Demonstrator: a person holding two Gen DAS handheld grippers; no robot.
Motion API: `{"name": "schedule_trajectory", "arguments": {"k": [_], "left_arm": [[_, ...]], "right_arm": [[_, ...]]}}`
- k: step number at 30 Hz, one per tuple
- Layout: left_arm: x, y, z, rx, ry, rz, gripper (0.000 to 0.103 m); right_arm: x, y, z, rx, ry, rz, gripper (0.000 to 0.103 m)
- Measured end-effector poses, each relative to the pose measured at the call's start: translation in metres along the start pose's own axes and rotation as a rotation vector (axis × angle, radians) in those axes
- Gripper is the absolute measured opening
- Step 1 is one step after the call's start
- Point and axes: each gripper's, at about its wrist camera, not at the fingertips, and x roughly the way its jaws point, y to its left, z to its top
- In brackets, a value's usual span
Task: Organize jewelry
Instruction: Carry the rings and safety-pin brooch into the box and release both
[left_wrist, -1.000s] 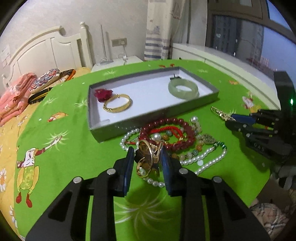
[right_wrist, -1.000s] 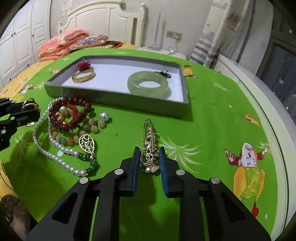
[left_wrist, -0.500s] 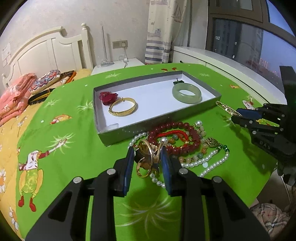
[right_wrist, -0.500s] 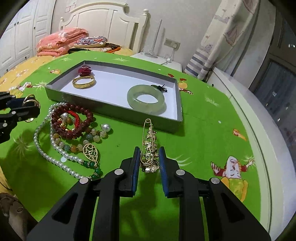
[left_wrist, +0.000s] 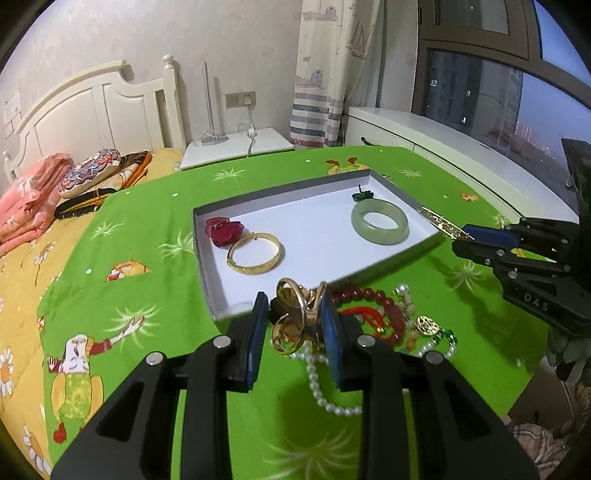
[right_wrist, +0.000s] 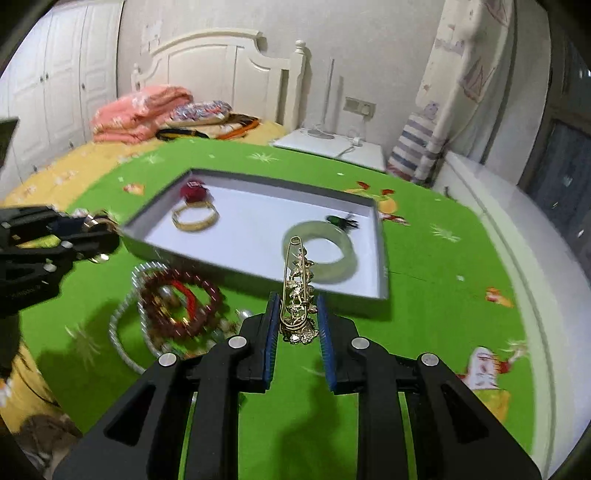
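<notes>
A grey tray (left_wrist: 202, 254) (right_wrist: 380, 254) with a white floor lies on the green cloth. In it are a gold bangle (left_wrist: 255, 253) (right_wrist: 195, 218), a red flower piece (left_wrist: 223, 230) (right_wrist: 194, 191) and a jade bangle (left_wrist: 379, 220) (right_wrist: 334, 254). My left gripper (left_wrist: 293, 308) (right_wrist: 94, 230) is shut on a cluster of gold rings (left_wrist: 295, 317), raised in front of the tray's near edge. My right gripper (right_wrist: 297, 314) (left_wrist: 465, 234) is shut on a gold brooch pin (right_wrist: 299, 291) (left_wrist: 439, 221), held up before the tray's right end. Red beads (left_wrist: 380, 314) (right_wrist: 177, 299) and pearl strands (left_wrist: 325, 387) (right_wrist: 122, 332) lie on the cloth.
The cloth covers a table (left_wrist: 147, 258) beside a bed with folded pink bedding (right_wrist: 140, 114). A white nightstand (left_wrist: 236, 147) and a striped curtain (left_wrist: 321, 92) stand behind. A window ledge (left_wrist: 461, 147) runs along the right. The table's front edge is close below my grippers.
Both grippers have risen and moved closer to the tray, each keeping its piece. The rings have left the bead pile, and the brooch has lifted off the cloth.
</notes>
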Motion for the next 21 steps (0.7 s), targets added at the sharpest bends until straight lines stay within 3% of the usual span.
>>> {"name": "schedule_trajectory", "arguments": {"k": [8,21], "left_arm": [[0.035,0.016,0.039,-0.031,0.035,-0.031,0.028],[0.110,0.024,0.091,-0.023,0.124,0.020,0.028]], "right_arm": [[0.025,0.001,0.021,0.028,0.002,0.086,0.021],[0.085,0.025,0.049,-0.020,0.068,0.137,0.021]]}}
